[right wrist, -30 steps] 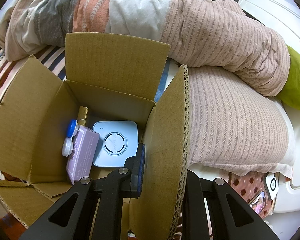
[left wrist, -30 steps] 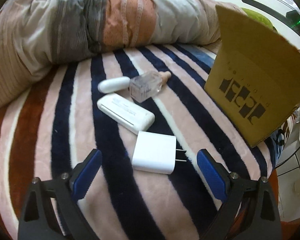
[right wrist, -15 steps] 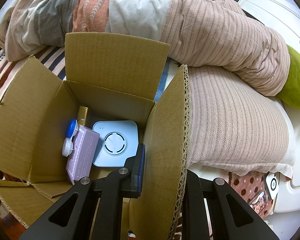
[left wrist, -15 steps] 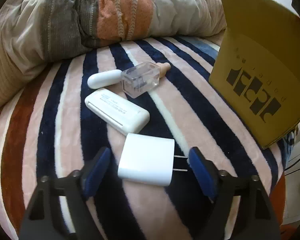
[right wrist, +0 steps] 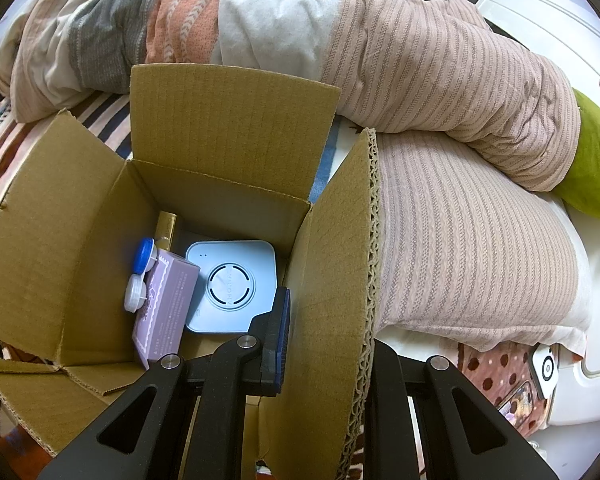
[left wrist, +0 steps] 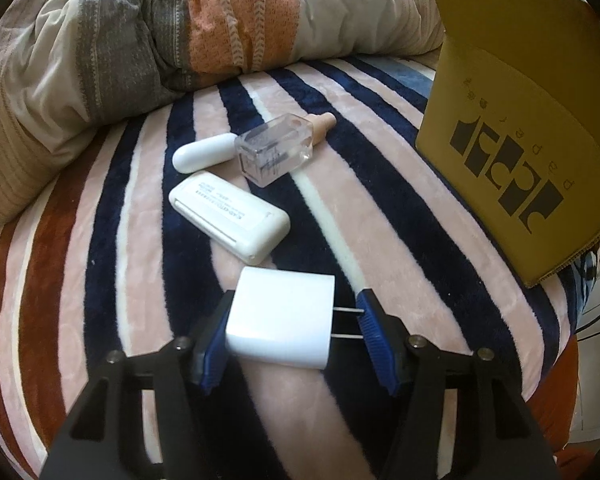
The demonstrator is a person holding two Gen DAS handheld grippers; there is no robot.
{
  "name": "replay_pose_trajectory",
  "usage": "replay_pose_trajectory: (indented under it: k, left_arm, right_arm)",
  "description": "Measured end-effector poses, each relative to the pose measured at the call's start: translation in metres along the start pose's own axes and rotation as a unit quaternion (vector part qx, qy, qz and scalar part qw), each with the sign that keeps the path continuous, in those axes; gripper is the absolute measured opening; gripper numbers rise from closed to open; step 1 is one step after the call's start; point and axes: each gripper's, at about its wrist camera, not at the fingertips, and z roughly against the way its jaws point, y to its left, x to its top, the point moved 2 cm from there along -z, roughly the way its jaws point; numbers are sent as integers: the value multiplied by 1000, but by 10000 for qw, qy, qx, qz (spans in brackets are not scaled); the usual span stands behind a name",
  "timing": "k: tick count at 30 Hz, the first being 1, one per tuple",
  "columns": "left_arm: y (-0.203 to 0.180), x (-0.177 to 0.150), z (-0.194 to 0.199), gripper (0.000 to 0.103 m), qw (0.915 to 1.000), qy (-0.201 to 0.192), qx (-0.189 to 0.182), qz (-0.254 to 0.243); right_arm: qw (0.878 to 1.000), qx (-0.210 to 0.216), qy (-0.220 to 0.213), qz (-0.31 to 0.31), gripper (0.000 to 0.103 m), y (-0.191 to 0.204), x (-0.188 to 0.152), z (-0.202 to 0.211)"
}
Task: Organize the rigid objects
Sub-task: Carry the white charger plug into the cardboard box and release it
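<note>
In the left wrist view my left gripper [left wrist: 290, 332] is shut on a white plug adapter [left wrist: 280, 322], one pad on its body, the other on its prongs, on the striped blanket [left wrist: 100, 240]. Beyond it lie a white flat case [left wrist: 228, 216], a white capsule [left wrist: 204, 154] and a clear bottle [left wrist: 274, 152] with a tan cap. The cardboard box [left wrist: 516, 128] stands to the right. In the right wrist view my right gripper [right wrist: 324, 340] is shut on the box's right flap [right wrist: 332, 280]. Inside are a blue square device [right wrist: 232, 286], a purple carton [right wrist: 166, 304], a contact lens case [right wrist: 140, 272] and a gold tube [right wrist: 166, 230].
A bunched striped duvet [left wrist: 180, 28] runs along the back of the bed, also in the right wrist view [right wrist: 420, 80]. A green cushion [right wrist: 596, 176] lies at the far right. The bed's edge drops off to the right of the box.
My left gripper moved forward over the white plug adapter and closed on it. The right gripper and the box flap have not moved.
</note>
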Motion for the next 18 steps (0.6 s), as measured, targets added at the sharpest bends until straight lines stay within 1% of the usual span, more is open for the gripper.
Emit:
replay_pose_trajectory:
  k: [6, 11, 18]
  left_arm:
    - [1, -1, 15, 56, 9998, -148, -102, -42]
    - [6, 4, 40, 56, 9992, -386, -40, -97]
    - [17, 19, 74, 56, 9972, -730, 46, -124]
  right_arm:
    - [10000, -2, 7, 4, 12, 0, 0, 0]
    - [10000, -6, 1, -1, 12, 0, 0, 0]
    - [10000, 1, 2, -3, 12, 0, 0, 0]
